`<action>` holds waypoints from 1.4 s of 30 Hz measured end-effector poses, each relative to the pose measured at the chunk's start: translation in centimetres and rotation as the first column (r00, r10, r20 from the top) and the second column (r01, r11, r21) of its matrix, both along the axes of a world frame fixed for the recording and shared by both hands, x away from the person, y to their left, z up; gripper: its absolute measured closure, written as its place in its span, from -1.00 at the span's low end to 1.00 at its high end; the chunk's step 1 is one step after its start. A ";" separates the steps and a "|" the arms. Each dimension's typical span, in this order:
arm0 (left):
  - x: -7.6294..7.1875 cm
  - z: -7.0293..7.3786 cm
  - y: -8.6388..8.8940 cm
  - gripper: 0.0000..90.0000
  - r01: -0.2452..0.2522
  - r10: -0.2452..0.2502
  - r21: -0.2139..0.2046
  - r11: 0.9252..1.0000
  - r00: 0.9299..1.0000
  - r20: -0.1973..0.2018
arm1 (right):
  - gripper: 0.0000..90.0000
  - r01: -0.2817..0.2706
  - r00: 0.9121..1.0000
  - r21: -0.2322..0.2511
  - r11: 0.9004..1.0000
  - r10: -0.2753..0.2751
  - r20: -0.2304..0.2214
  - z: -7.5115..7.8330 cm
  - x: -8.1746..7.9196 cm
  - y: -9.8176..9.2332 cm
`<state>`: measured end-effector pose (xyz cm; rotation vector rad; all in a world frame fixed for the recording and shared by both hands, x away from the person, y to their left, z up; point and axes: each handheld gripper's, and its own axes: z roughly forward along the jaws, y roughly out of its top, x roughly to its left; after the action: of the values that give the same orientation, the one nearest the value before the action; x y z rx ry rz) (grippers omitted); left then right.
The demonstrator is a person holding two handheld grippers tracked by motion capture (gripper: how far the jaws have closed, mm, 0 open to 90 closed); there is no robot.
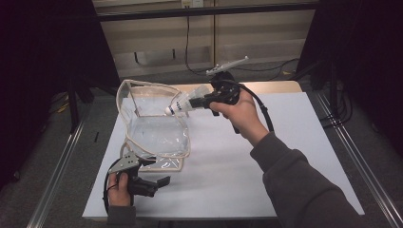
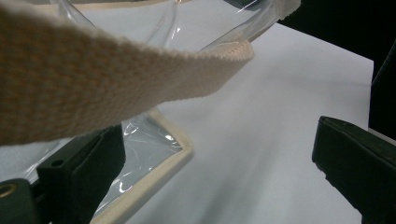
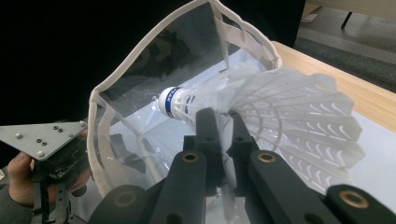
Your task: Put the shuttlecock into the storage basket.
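A clear plastic bag with beige fabric trim stands on the white tabletop, its mouth tilted toward the right. My right gripper is shut on the skirt of a white feather shuttlecock, cork end pointing into the bag's mouth. In the right gripper view the shuttlecock sits just before the bag's rim, my right gripper pinching its feathers. My left gripper lies open at the bag's near bottom corner. In the left gripper view a beige strap crosses above my left gripper, the bag's edge beside one jaw.
The white sheet covers a wooden table whose edge shows at the back. Metal rails run along both sides on the grey floor. Cables hang at the back wall. Dark curtains stand left and right.
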<state>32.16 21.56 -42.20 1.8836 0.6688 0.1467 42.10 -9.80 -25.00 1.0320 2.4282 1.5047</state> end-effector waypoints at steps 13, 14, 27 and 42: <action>-0.1 0.0 0.2 -0.94 -0.002 0.002 -0.003 1.000 1.000 -0.003 | 0.95 -0.015 1.000 -0.006 1.000 0.015 0.003 0.1 0.2 1.2; -0.1 0.0 0.3 -0.94 -0.003 0.003 -0.002 1.000 1.000 -0.003 | 0.95 -0.017 1.000 -0.010 1.000 0.017 0.004 0.1 0.3 1.3; -0.2 -0.1 0.3 -0.94 -0.007 0.007 -0.007 1.000 1.000 -0.005 | 0.95 -0.022 1.000 -0.014 1.000 0.022 0.007 0.2 0.4 2.3; -0.3 -0.1 0.4 -0.94 -0.003 0.003 -0.003 1.000 1.000 -0.011 | 0.95 -0.043 0.999 -0.057 0.997 0.044 0.015 -0.1 0.2 4.4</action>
<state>31.89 21.93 -42.33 1.8823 0.6793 0.1371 42.31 -5.44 -25.14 0.9582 2.4829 1.4415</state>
